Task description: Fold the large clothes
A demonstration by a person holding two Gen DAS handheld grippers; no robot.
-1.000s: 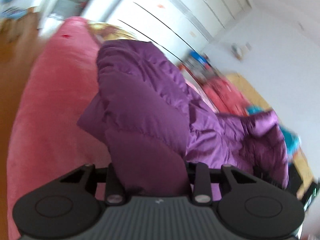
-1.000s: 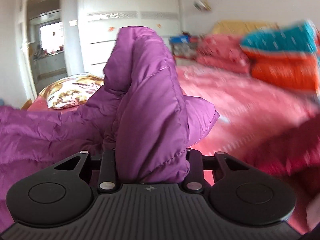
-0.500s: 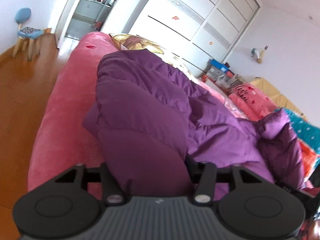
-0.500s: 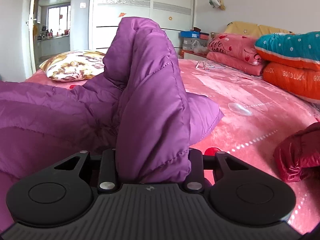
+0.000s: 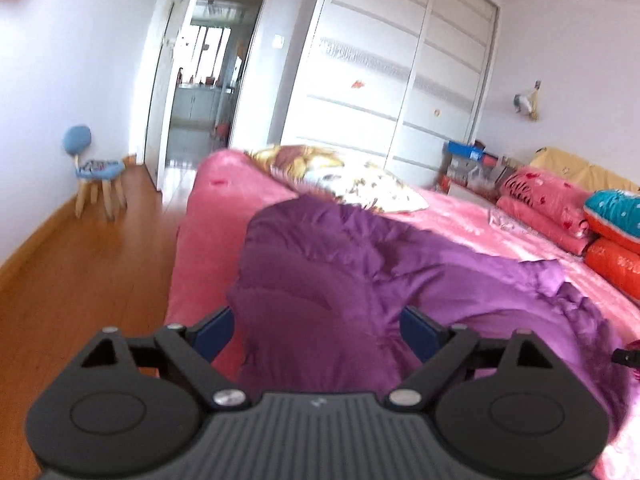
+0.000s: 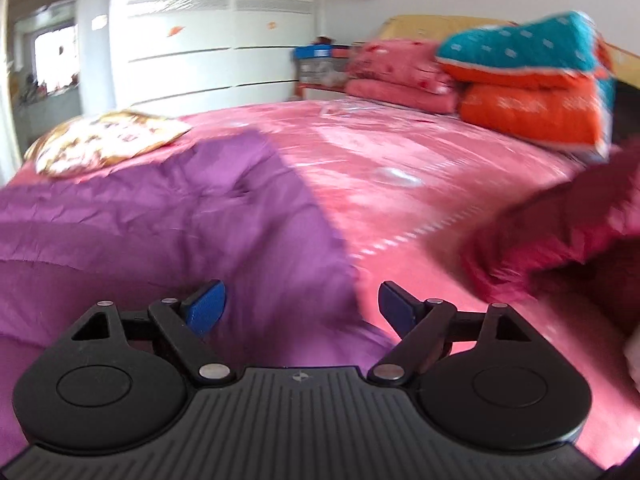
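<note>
A purple padded jacket (image 5: 360,272) lies on the pink bed (image 5: 208,216), folded over on itself. My left gripper (image 5: 316,328) is open, its blue pads spread on either side of the jacket's near fold. In the right wrist view the jacket (image 6: 160,216) lies flat to the left. My right gripper (image 6: 302,308) is open over the jacket's right edge, holding nothing.
A floral pillow (image 5: 360,184) lies beyond the jacket. Folded quilts (image 6: 528,80) are stacked at the far right of the bed. A dark red garment (image 6: 560,232) lies at the right. A blue stool (image 5: 96,172) stands on the wooden floor (image 5: 80,280) at the left.
Both grippers have opened and let go of the purple jacket. The held-up folds have dropped flat onto the bed. Both grippers have drawn back a little.
</note>
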